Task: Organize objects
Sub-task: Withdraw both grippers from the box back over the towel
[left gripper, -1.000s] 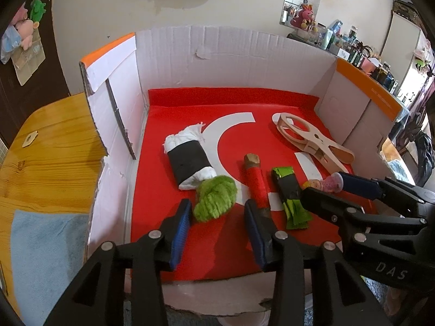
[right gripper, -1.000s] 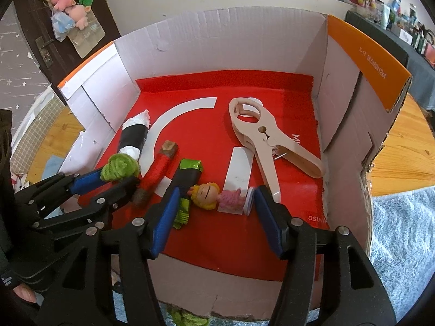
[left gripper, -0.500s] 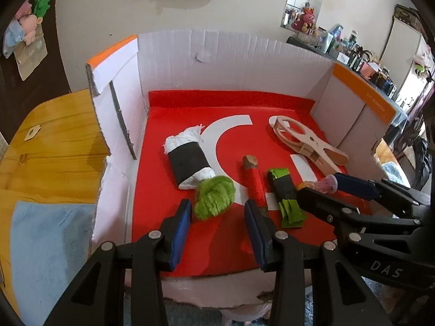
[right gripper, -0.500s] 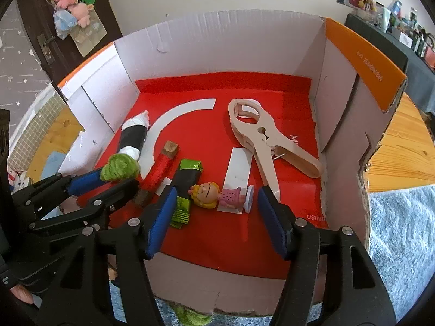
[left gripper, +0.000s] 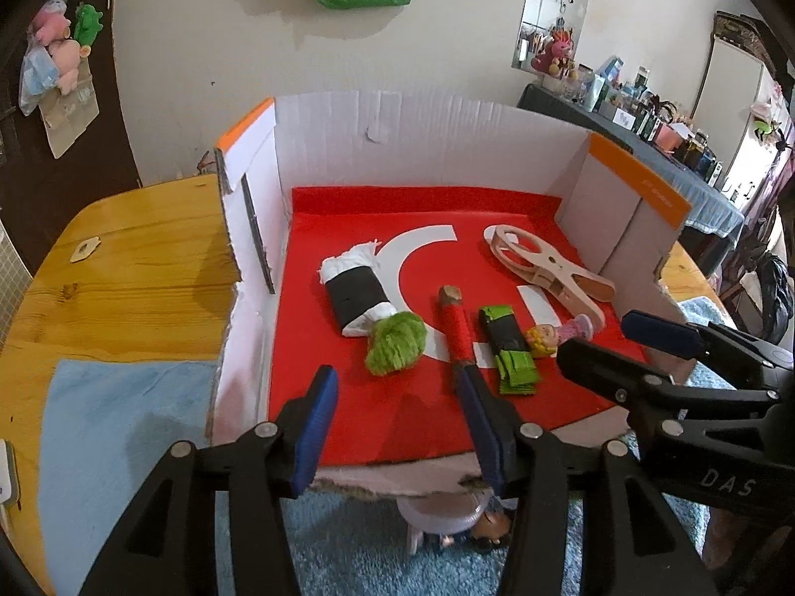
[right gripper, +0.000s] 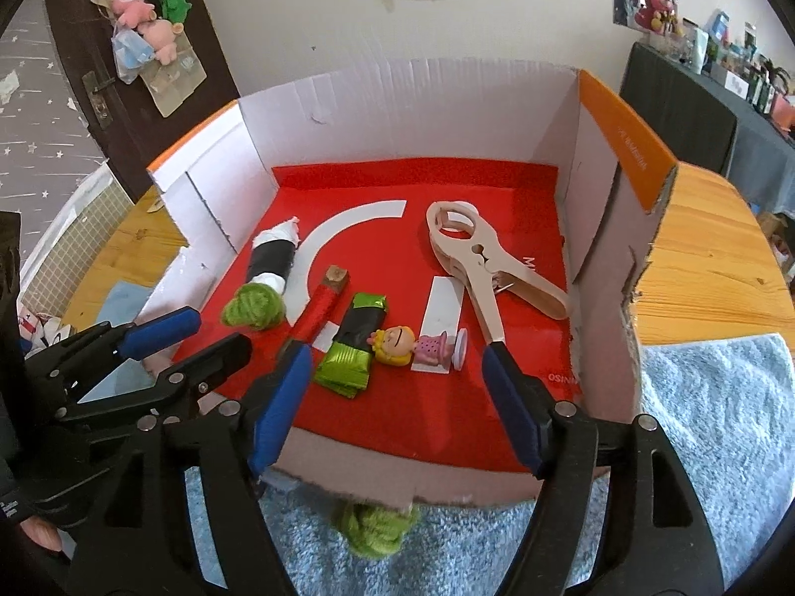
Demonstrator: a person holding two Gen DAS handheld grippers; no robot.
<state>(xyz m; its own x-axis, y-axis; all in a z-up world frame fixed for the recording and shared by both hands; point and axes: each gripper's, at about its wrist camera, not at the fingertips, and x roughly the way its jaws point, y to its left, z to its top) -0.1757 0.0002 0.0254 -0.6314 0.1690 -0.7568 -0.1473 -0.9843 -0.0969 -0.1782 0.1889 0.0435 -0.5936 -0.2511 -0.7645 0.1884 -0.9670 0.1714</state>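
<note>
Box [right gripper: 626,159] – orange flap lettering unreadable; both claws apart, just opening, nothing between.

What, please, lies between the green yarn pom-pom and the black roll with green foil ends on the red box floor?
The red thread-wrapped wooden stick lies between the green yarn pom-pom and the black roll with green foil ends; the right wrist view shows it most clearly.
</note>
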